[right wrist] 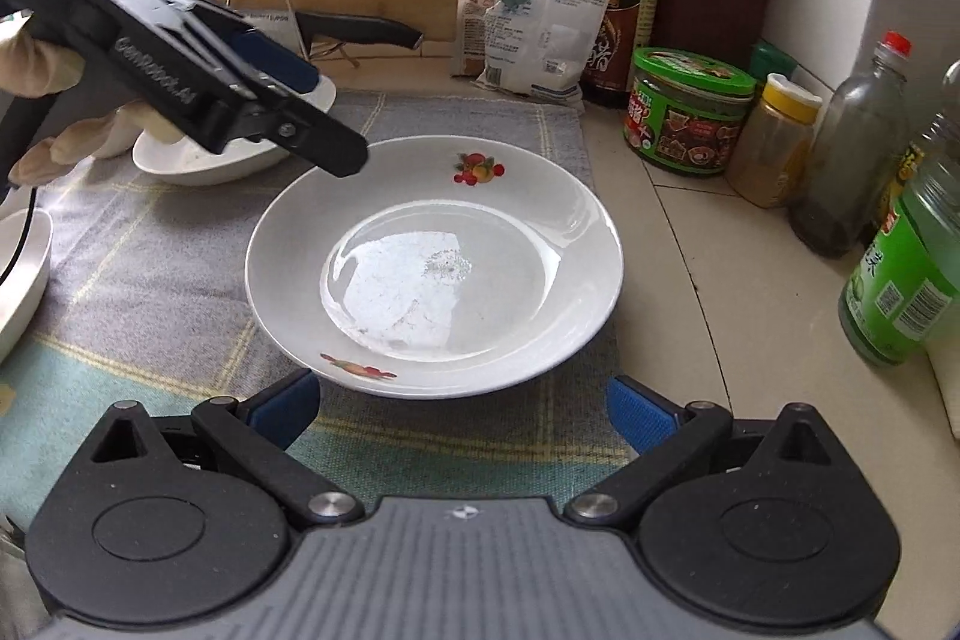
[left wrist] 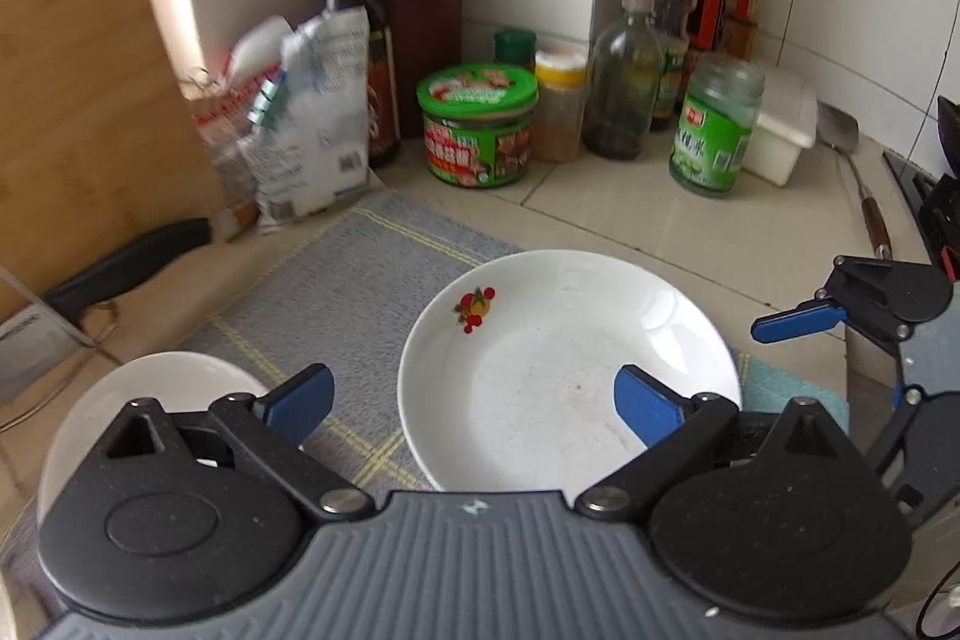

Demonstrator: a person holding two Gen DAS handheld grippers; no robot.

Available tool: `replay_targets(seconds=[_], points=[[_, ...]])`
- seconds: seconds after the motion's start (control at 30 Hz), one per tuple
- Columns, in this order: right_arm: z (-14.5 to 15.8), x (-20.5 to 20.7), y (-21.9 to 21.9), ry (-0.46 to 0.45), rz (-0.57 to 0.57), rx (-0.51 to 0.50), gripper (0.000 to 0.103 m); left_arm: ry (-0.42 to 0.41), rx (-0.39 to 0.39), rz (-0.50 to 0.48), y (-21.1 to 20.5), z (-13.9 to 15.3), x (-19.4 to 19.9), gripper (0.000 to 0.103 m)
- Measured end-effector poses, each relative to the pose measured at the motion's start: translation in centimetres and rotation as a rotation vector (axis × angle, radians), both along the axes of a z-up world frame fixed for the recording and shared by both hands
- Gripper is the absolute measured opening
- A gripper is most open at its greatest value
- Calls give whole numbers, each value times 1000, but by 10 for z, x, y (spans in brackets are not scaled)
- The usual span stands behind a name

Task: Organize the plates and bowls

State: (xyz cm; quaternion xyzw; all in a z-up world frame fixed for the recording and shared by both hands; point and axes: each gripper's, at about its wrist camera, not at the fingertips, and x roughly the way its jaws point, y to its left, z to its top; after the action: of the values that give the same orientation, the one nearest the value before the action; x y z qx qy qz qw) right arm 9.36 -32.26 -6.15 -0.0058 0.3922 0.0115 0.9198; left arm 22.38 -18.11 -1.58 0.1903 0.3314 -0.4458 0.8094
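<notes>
We have the white plate (right wrist: 433,263) with its fruit motifs lying flat on the checked cloth mat (right wrist: 150,256), which keeps the crockery off the bare tiled counter (right wrist: 708,280) and away from the jars and bottles crowded along the wall. Our left gripper (left wrist: 474,403) hangs above the plate's near-left part with its jaws spread wide and nothing between them, so it grips nothing; in the right wrist view it hangs over the far-left rim of the plate, in front of a white bowl (right wrist: 198,160). Our right gripper (right wrist: 462,409) also stands open and empty, its blue pads apart just short of the plate's near edge, so we judge it placed to take that rim. A second white dish (right wrist: 21,274) sits at the mat's left edge. With plate and bowls lying separately on the mat, we judge the sorting unfinished, and the plate as the likely next piece to gather.
</notes>
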Motion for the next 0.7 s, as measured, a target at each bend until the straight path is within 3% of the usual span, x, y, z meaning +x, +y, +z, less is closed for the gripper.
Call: replay_targets(seconds=[0.17,0.37,0.7], points=[[10,-2,12,-16,-19,27,103,-52,-67,87,34,19,-40,102],[17,5,36,-19,60,67,103,-30,-145,289,74,20,-76,102],[14,32,81,19,273,93,103,-59,-130,590,127,13,-126,102]])
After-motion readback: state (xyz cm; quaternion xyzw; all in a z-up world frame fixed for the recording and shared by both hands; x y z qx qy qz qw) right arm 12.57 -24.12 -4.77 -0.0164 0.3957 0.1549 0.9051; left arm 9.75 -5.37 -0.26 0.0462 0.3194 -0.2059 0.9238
